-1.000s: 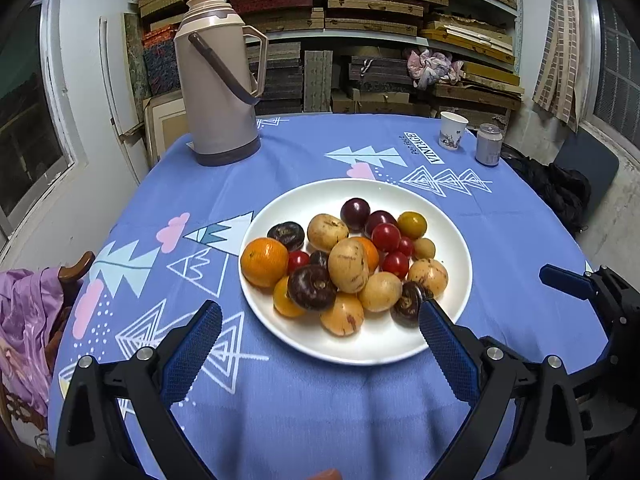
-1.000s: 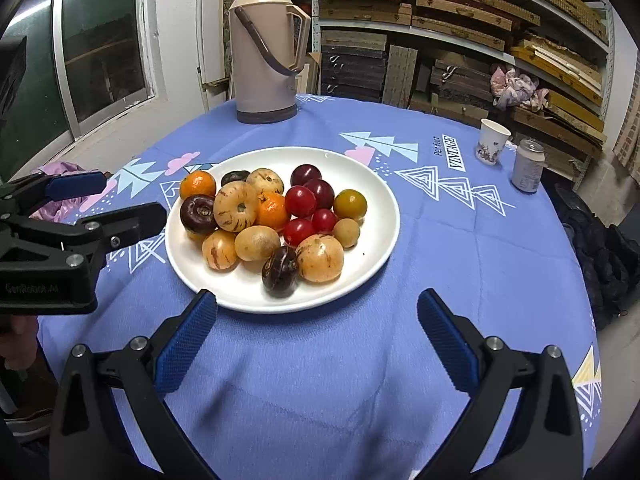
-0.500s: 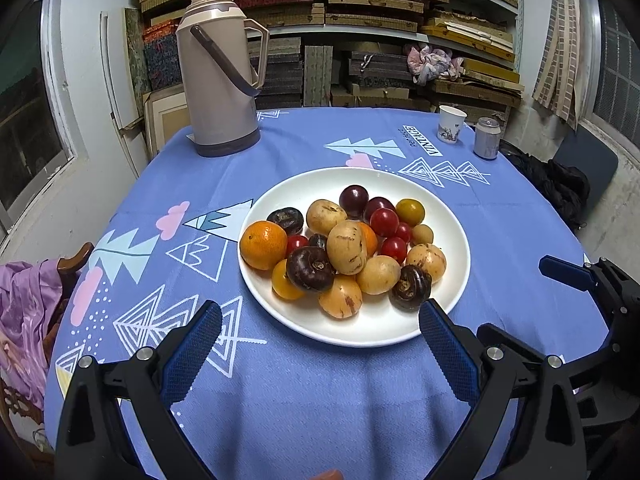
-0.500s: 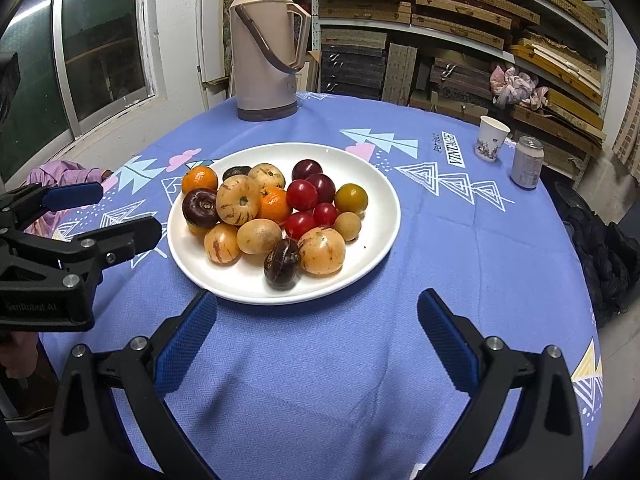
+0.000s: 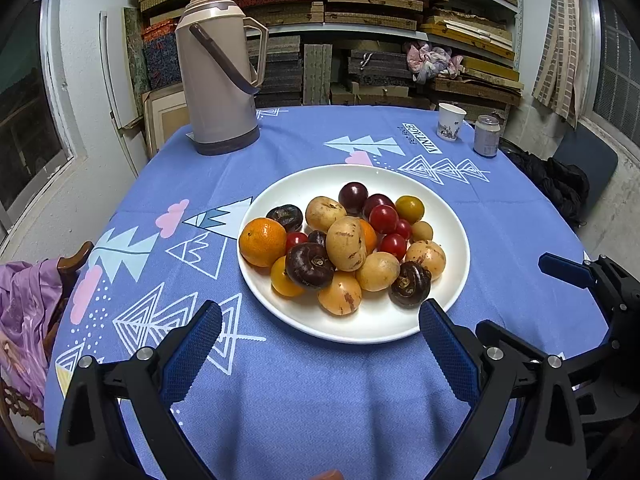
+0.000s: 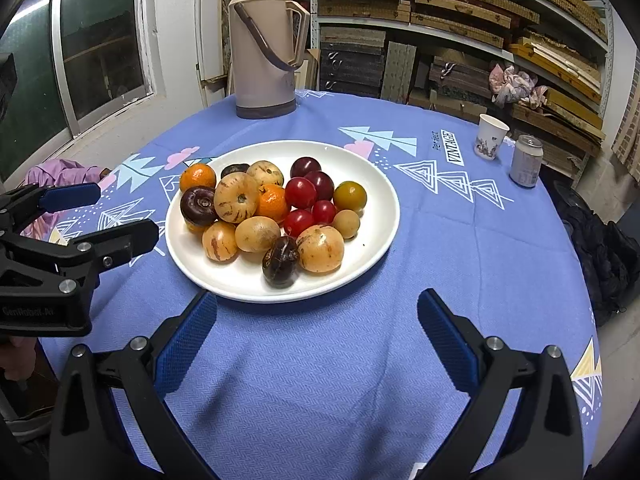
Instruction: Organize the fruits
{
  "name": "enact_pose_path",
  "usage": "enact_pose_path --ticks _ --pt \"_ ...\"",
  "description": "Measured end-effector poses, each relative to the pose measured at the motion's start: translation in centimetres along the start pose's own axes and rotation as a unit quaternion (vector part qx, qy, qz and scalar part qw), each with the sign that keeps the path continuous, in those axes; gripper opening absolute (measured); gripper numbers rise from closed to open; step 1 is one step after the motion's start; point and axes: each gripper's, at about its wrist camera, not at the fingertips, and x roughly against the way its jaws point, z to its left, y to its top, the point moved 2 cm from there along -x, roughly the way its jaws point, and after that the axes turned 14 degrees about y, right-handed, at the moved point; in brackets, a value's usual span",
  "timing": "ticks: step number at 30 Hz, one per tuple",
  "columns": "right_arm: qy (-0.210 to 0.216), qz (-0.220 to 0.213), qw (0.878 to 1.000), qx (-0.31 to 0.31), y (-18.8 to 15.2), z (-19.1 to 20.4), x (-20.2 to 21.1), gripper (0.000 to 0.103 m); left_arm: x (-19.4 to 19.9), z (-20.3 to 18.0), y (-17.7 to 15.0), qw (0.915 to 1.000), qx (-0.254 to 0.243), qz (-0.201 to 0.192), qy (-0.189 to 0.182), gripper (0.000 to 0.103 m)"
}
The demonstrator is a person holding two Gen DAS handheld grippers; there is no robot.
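Fruits [image 5: 344, 248] piled on white plate [image 5: 448, 292] at centre of round table, resting on blue patterned tablecloth [image 5: 304, 392]: orange mandarin [image 5: 262, 241] at left edge of pile, dark purple fruits, tan speckled fruits, red cherry tomatoes. Left gripper [image 5: 320, 344] held low over near edge of table, pointed at plate, fingers spread wide apart, nothing between them. Right gripper [image 6: 318, 330] likewise held low short of plate, fingers wide apart and empty; seen from left wrist view at right edge of table. Neither gripper touching plate or fruit. Beige thermos flask [image 5: 220, 76] upright at far left of table. Paper cup [image 5: 451, 121] and drink can [image 5: 486, 136] side by side at far right. Shelving stacked with flat boxes [image 5: 372, 4] behind table; window [image 6: 100, 44] on left wall; purple cloth [image 5: 22, 312] on chair beside table.
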Motion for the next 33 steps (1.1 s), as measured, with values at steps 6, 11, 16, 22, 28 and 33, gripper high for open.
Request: enact_pose_path --ticks 6,11,16,22,28,33 --pt "0.0 0.001 1.0 0.0 -0.02 0.01 -0.02 0.098 0.0 -0.13 -0.11 1.0 -0.001 0.001 -0.001 0.099" --pt "0.0 0.001 1.0 0.0 0.0 -0.03 -0.08 0.098 -0.01 -0.15 -0.11 1.0 -0.002 0.001 -0.001 0.099" --pt "0.0 0.001 1.0 0.0 0.03 -0.06 -0.1 0.098 0.0 -0.16 -0.13 1.0 -0.001 0.001 -0.001 0.099" --pt "-0.002 0.001 1.0 0.0 -0.04 -0.16 -0.11 0.098 0.0 -0.15 -0.13 1.0 -0.001 0.001 -0.001 0.099" --pt "-0.003 0.002 1.0 0.0 0.04 -0.28 -0.07 0.098 -0.07 -0.08 -0.17 1.0 -0.001 0.0 0.0 0.099" --pt "-0.003 0.002 1.0 0.0 0.04 -0.26 -0.08 0.098 -0.19 0.02 -0.17 1.0 -0.001 0.002 0.001 0.099"
